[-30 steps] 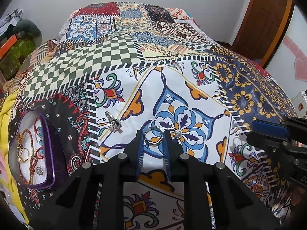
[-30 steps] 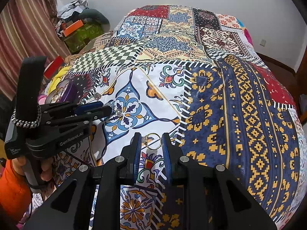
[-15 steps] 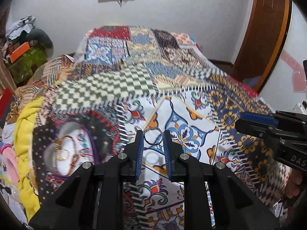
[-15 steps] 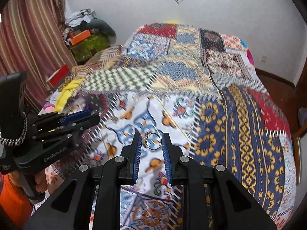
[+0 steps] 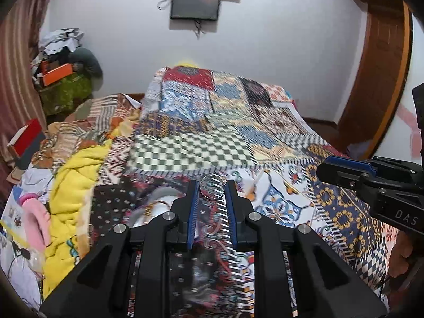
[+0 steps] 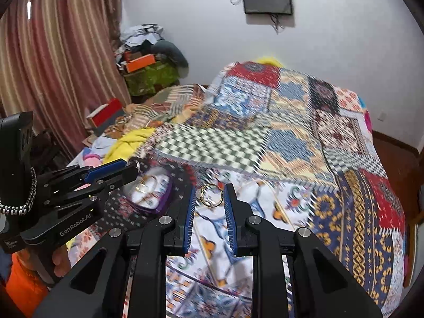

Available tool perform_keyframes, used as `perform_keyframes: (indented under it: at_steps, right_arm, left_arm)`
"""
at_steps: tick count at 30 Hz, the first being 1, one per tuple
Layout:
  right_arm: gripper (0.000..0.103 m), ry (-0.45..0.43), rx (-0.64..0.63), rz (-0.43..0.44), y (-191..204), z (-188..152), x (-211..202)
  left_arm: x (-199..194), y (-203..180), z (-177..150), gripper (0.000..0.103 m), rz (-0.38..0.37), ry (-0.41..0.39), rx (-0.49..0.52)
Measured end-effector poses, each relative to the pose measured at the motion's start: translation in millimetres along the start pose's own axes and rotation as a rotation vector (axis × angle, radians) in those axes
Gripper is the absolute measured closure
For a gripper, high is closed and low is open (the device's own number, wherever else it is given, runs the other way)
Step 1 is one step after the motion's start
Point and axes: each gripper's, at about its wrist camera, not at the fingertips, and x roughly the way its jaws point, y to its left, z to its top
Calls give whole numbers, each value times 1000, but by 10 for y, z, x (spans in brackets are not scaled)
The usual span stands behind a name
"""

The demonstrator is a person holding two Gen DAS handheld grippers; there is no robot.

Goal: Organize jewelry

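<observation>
The left hand-held gripper (image 5: 211, 191) was clamped on a silver ring (image 5: 212, 191), held above the patchwork bedspread (image 5: 190, 156). The right hand-held gripper (image 6: 210, 195) pinched a gold ring (image 6: 211, 195), just right of the purple jewelry case (image 6: 152, 190) lying on that bedspread.

1. A silver ring (image 5: 211, 187), thin and plain, is pinched upright between the left hand-held gripper's blue pads.
2. A gold ring (image 6: 210, 195) with a pale stone (set at its left) is gripped likewise.
3. A purple-rimmed jewelry tray (image 6: 151, 190) lies on the bedspread, holding gold pieces.
</observation>
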Motion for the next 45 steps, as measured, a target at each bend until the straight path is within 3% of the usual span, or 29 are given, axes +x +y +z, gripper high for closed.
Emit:
perform_keyframes:
  at_steps: [13, 22, 33, 45]
  right_arm:
    - [84, -18, -82, 73, 438, 243, 287]
    - [84, 57, -122, 120, 667, 189, 710]
    - [84, 138, -123, 121, 713, 146, 1103]
    - [84, 212, -99, 144, 700, 67, 1429]
  left_arm:
    - [-198, 639, 51, 84, 97, -70, -99]
    - [42, 846, -131, 84, 93, -4, -124]
    - [434, 819, -384, 84, 28, 95, -120]
    - [580, 803, -476, 84, 18, 133, -105]
